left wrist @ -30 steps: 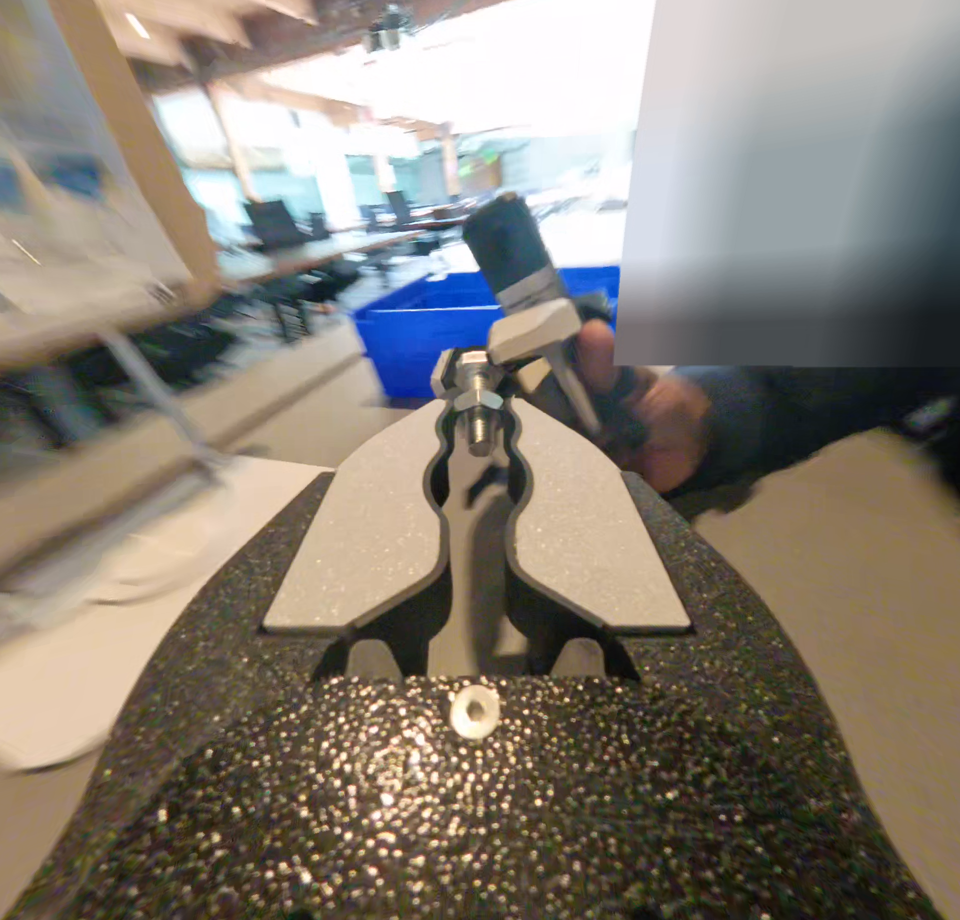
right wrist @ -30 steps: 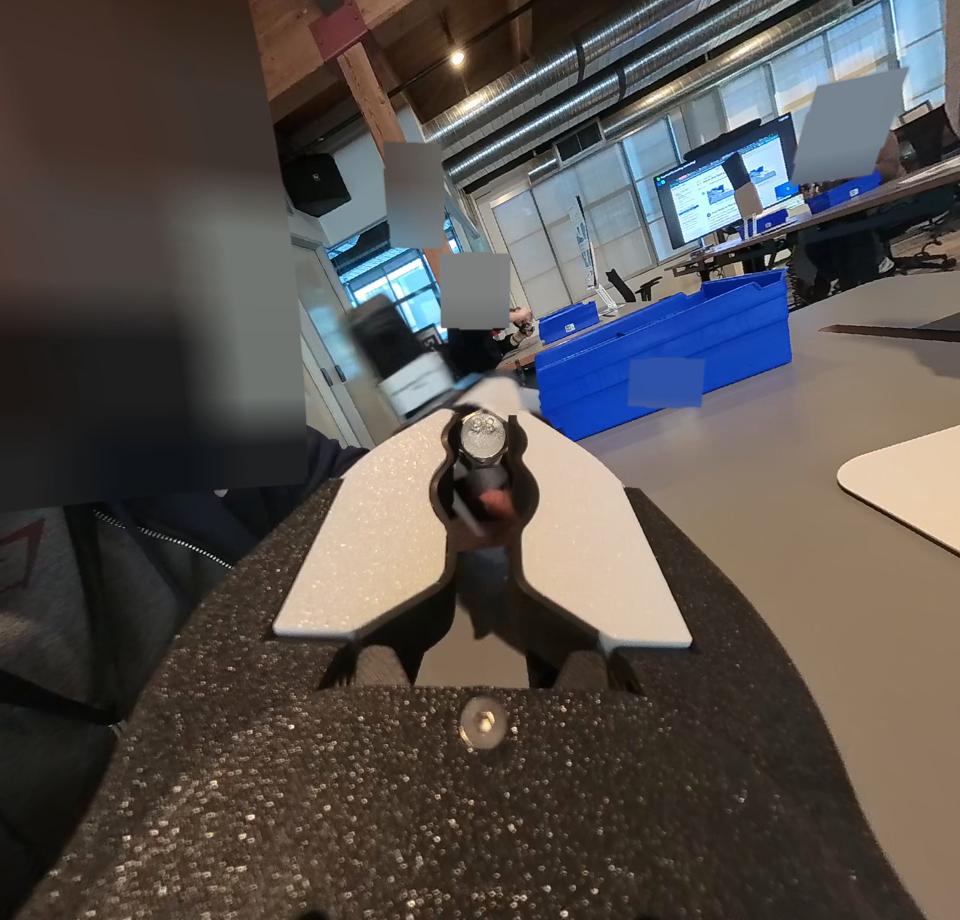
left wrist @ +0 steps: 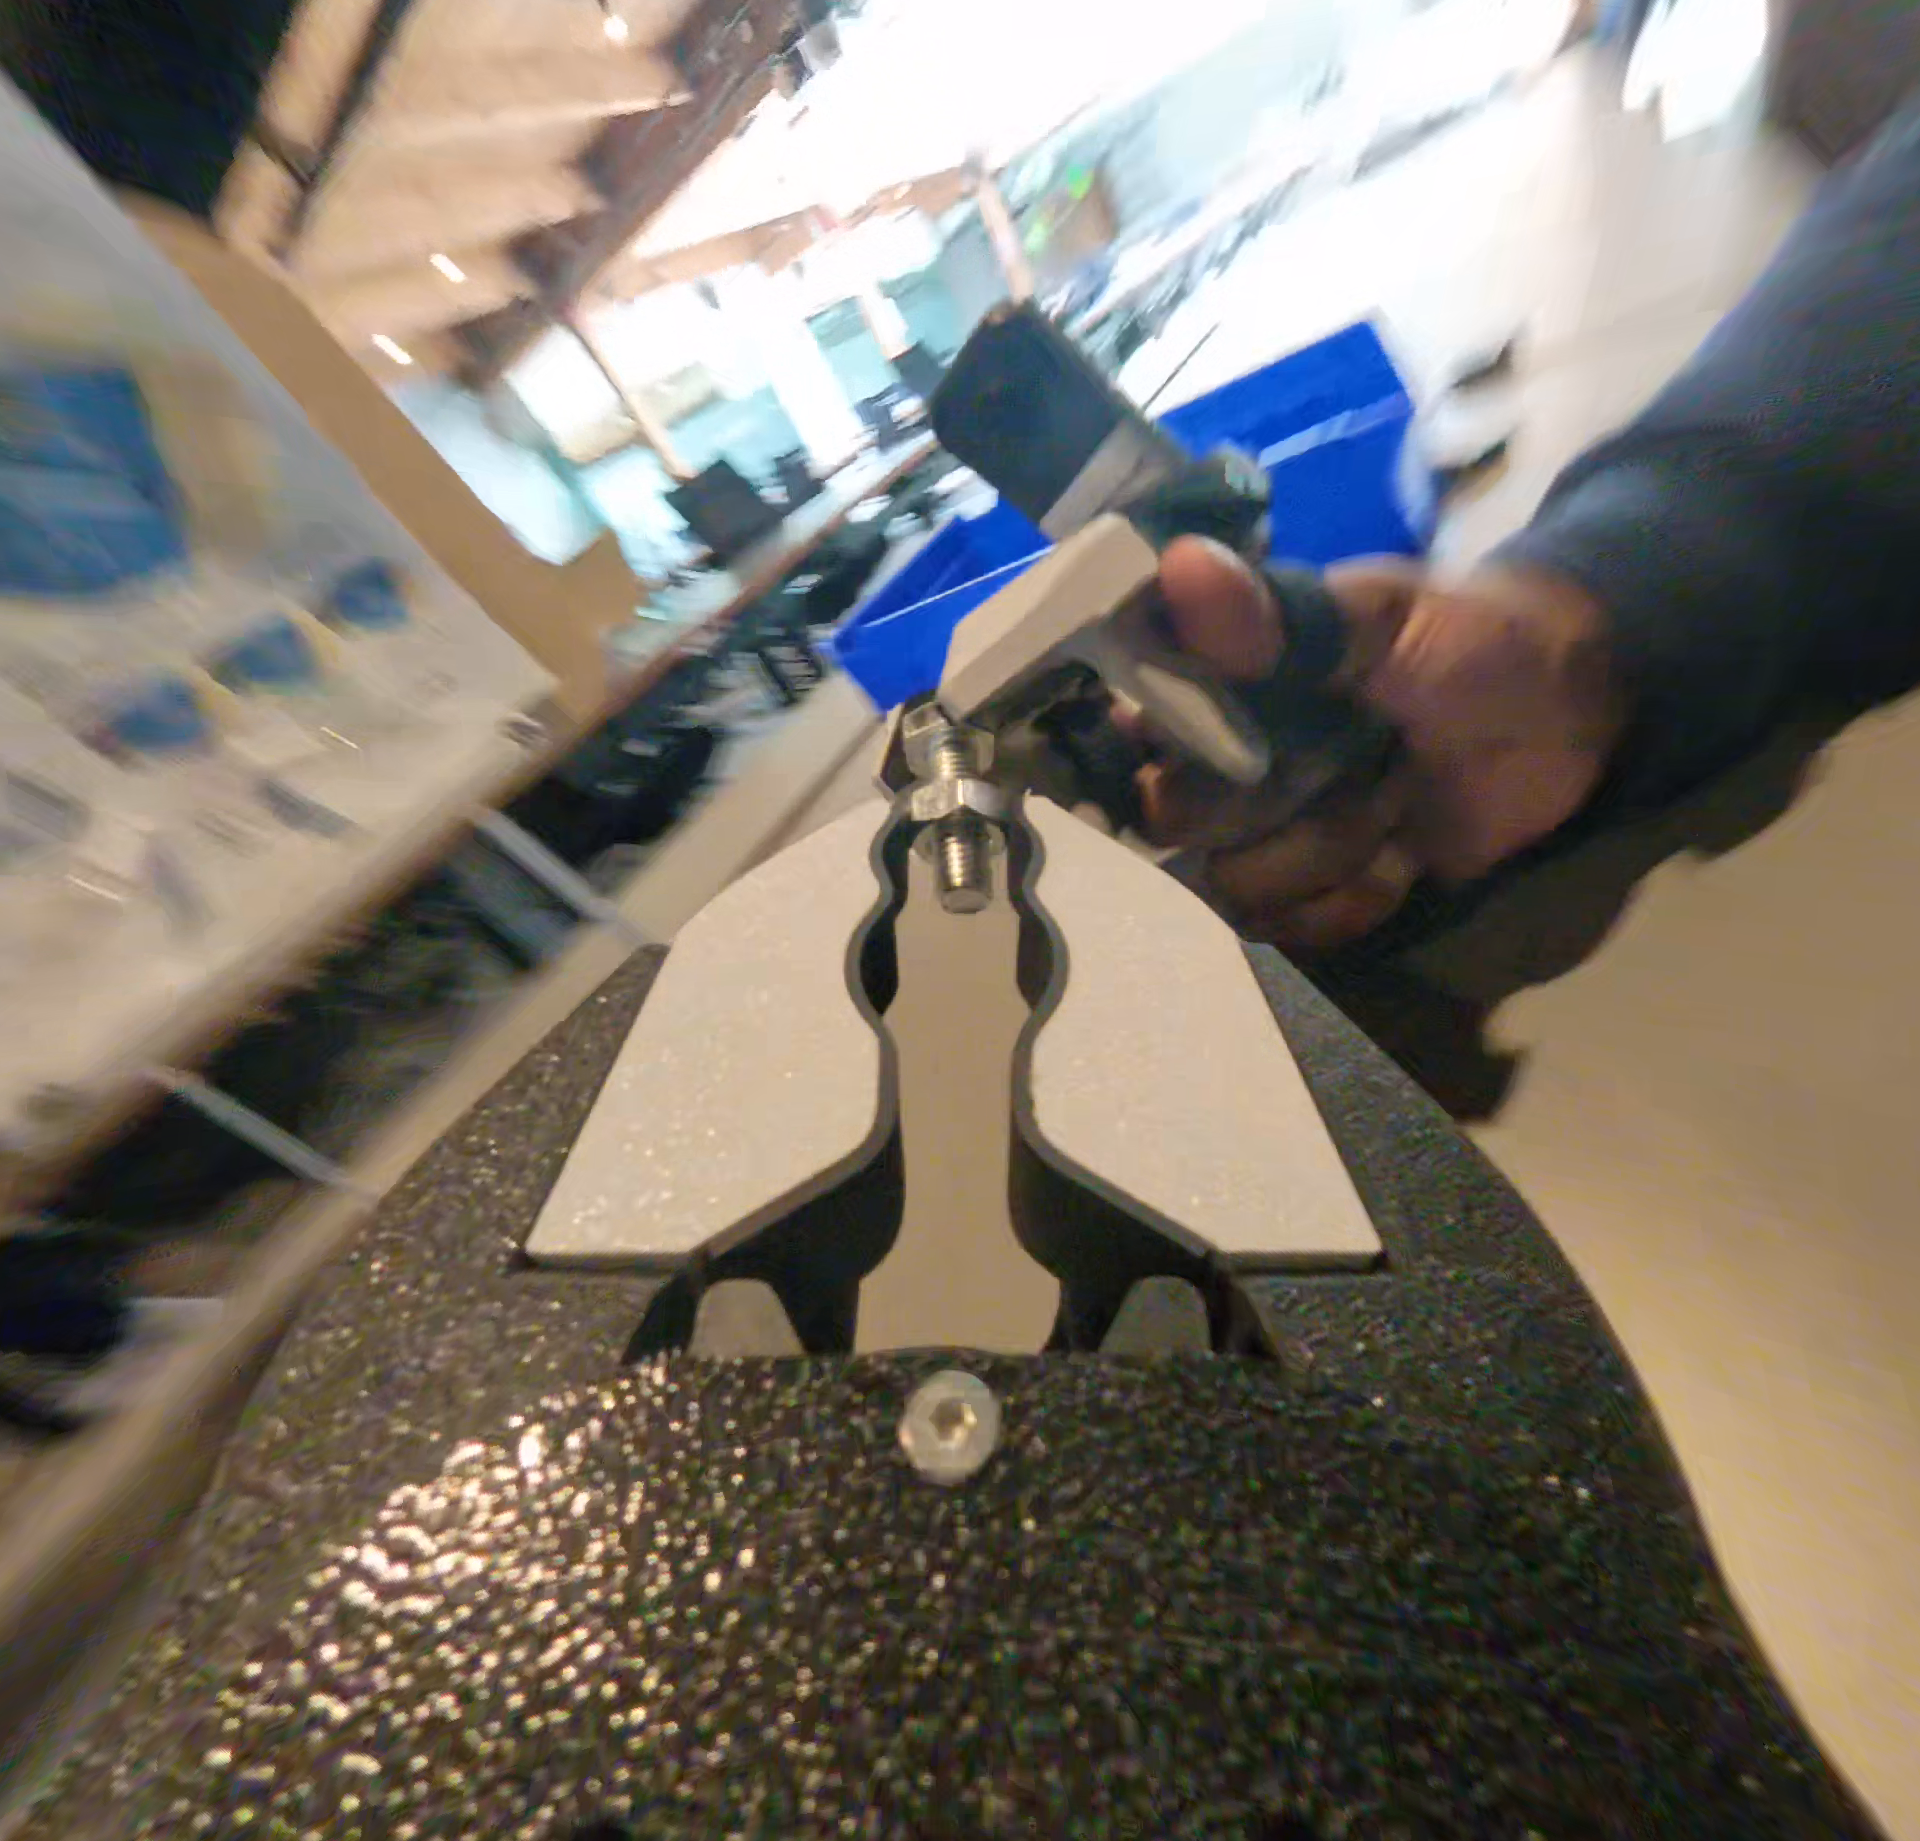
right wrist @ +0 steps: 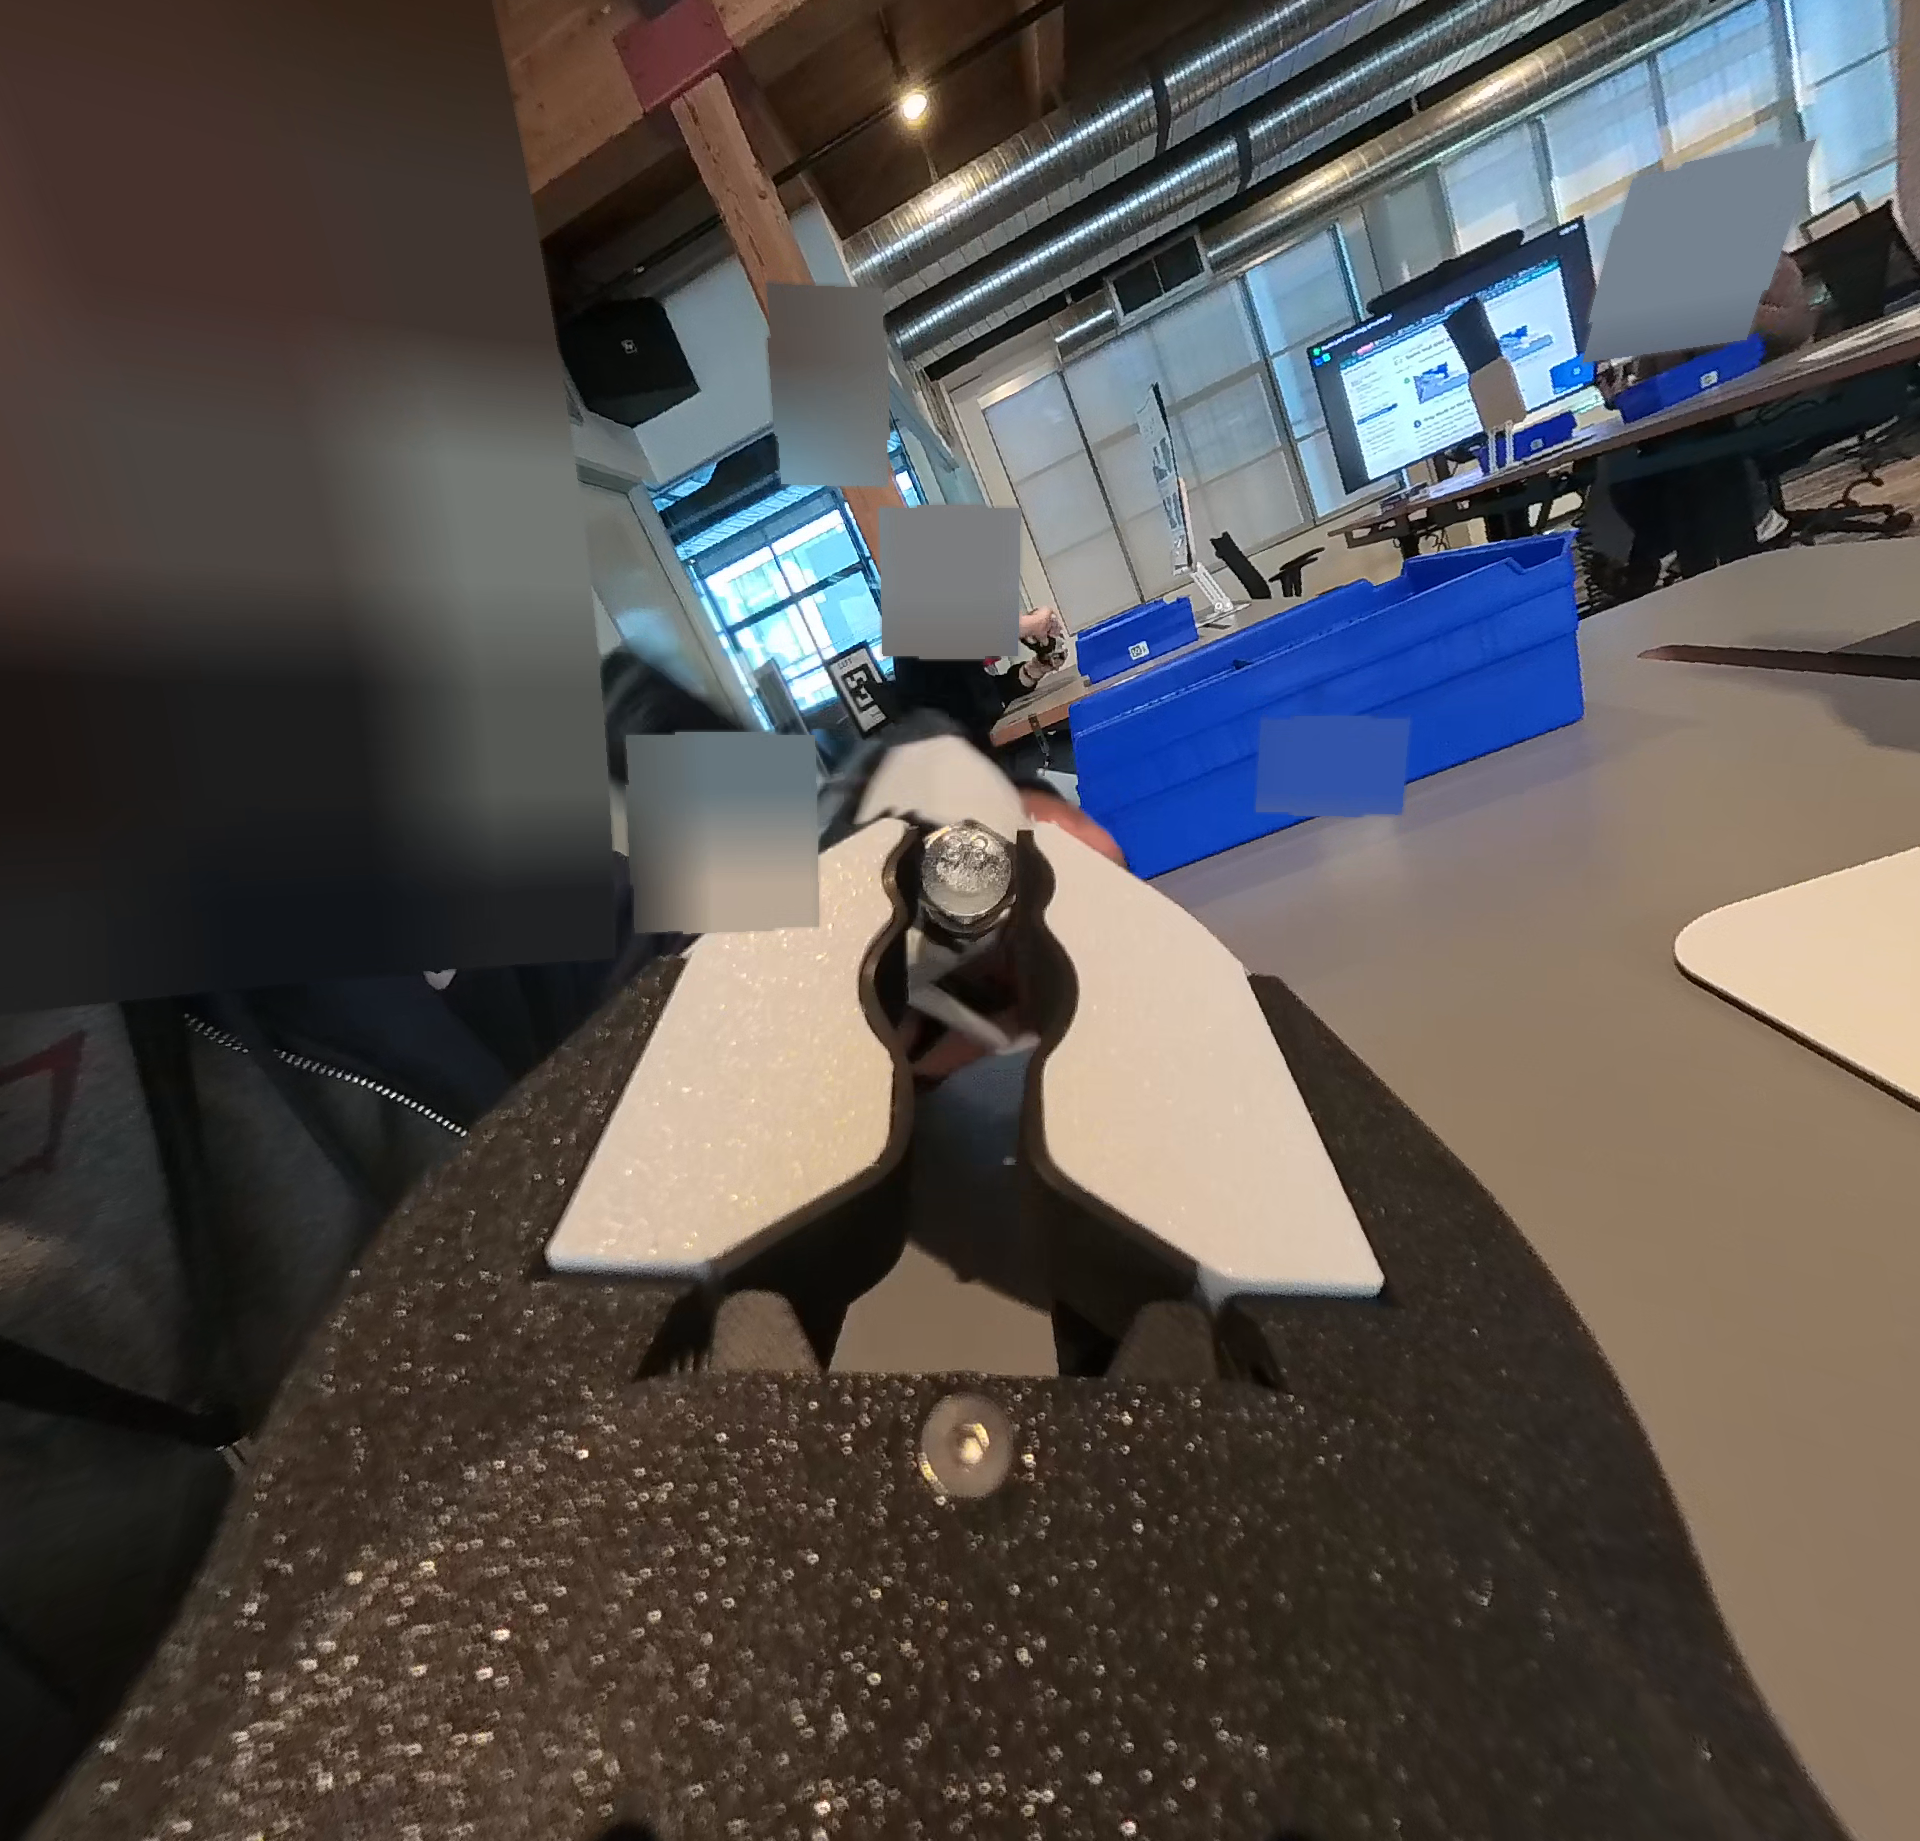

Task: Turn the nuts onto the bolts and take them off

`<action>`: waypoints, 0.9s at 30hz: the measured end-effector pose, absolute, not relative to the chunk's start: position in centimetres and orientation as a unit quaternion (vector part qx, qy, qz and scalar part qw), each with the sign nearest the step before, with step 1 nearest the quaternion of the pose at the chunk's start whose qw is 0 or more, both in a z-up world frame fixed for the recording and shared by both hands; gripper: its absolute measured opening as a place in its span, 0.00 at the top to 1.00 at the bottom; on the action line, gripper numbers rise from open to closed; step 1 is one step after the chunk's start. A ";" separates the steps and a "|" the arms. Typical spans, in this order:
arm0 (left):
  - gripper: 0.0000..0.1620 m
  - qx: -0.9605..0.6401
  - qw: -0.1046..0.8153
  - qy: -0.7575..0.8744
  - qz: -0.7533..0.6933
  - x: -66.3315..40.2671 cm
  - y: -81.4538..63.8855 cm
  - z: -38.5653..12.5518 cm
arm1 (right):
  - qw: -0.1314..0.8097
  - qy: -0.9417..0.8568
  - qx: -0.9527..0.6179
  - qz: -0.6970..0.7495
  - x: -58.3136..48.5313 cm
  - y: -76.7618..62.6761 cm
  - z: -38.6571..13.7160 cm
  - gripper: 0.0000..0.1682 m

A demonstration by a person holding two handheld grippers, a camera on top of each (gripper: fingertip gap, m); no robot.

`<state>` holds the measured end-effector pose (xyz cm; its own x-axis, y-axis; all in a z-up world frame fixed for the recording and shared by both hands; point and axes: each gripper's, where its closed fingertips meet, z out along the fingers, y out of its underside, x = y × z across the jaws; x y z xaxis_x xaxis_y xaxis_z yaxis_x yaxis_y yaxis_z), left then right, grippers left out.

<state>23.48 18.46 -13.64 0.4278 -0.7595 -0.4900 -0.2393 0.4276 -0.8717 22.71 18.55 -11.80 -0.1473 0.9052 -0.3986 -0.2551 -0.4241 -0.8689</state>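
Item: silver hex nut (left wrist: 951, 797) on threaded steel bolt (left wrist: 961, 861), pinched by my left gripper (left wrist: 954, 825). My right gripper (right wrist: 964, 882) clamps the bolt's head. Handling: keep axes aligned, turn gently.

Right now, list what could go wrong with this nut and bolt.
1. The left tool grips only the thin nut at its very tips; a twist could slip it off.
2. The right tool holds just the bolt head, so the bolt may tilt, perhaps jamming the threads.
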 end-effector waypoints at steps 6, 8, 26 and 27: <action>0.76 -0.411 0.732 0.543 -0.014 23.6 18.2 -13.3 | 0.425 -0.322 -0.496 0.685 22.8 18.7 -11.8 0.90; 0.68 -0.452 0.720 0.510 -0.129 23.7 18.0 -12.9 | 0.427 -0.321 -0.495 0.685 22.9 18.8 -11.7 0.90; 0.77 -0.558 0.381 0.222 -0.703 23.6 18.6 -13.3 | 0.441 -0.333 -0.489 0.675 23.0 18.6 -11.4 0.90; 0.77 -0.554 0.370 0.216 -0.713 23.6 18.5 -13.3 | 0.443 -0.334 -0.490 0.673 23.0 18.6 -11.5 0.90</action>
<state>23.63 18.52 -13.30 -0.1117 -0.7676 0.6311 0.2878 -0.6328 -0.7188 22.97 18.62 -11.45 -0.1286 0.9225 -0.3639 -0.2691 -0.3857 -0.8825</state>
